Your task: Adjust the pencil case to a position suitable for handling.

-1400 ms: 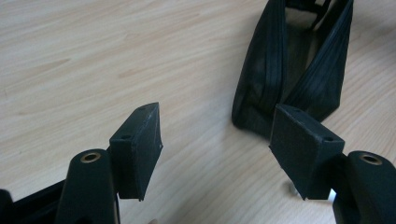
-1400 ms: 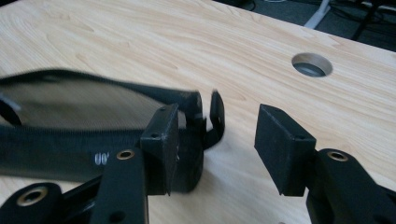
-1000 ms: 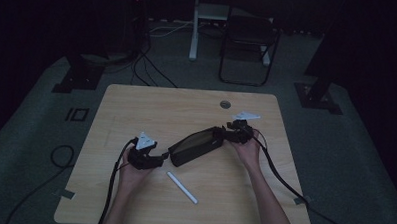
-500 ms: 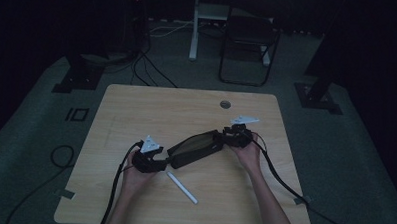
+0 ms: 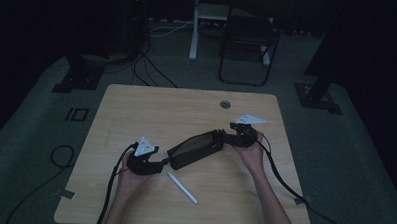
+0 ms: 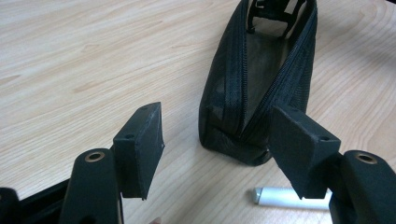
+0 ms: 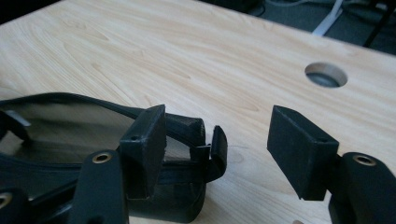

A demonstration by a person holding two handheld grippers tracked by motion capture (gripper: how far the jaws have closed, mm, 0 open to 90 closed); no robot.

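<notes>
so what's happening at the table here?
A person works a black zip pouch on the wooden table with a gripper in each hand. The pouch lies unzipped and gaping. The right gripper is at its far end by the zipper pull tab, jaws just opened, pads not pressing on it. The left gripper is open at the near end, touching nothing. A white pen lies beside the pouch, not yet inside.

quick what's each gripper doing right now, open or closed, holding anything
Left gripper: open, holding nothing, the black pouch's near end just ahead.
Right gripper: jaws just opened, pouch's end tab between them, not pinched.
</notes>
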